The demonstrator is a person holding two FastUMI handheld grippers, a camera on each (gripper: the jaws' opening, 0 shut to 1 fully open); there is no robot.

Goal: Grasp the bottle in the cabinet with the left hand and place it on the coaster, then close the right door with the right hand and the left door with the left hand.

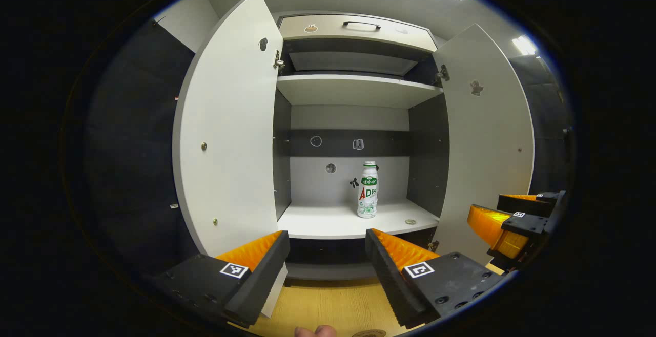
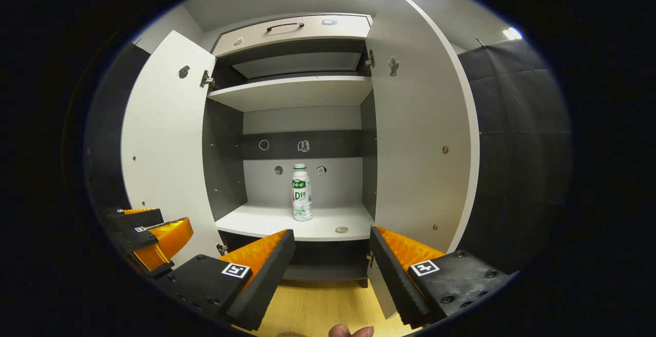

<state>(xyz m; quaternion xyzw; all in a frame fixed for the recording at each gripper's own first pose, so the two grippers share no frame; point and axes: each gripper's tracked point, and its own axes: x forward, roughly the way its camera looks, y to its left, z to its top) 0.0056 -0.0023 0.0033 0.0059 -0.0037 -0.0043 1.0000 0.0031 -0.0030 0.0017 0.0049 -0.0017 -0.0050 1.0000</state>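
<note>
A white bottle (image 1: 367, 189) (image 2: 302, 192) with a green label stands upright on the lower shelf (image 1: 328, 222) of the open cabinet, towards the right of the shelf. My left gripper (image 1: 326, 239) is open, in front of the shelf and well short of the bottle. My right gripper (image 2: 332, 237) is open too, level with the shelf's front edge; it also appears at the right as (image 1: 505, 224). The left door (image 1: 225, 132) (image 2: 164, 147) and the right door (image 1: 487, 137) (image 2: 420, 132) both stand wide open. A sliver of a round brown coaster (image 1: 369, 333) shows on the wooden tabletop.
An upper shelf (image 1: 353, 88) and a drawer with a black handle (image 1: 361, 23) sit above the bottle. A small round disc (image 1: 410, 221) (image 2: 342, 230) lies near the shelf's front right. A wooden tabletop (image 1: 328, 303) lies below the grippers. A fingertip (image 1: 315, 331) pokes in at the bottom.
</note>
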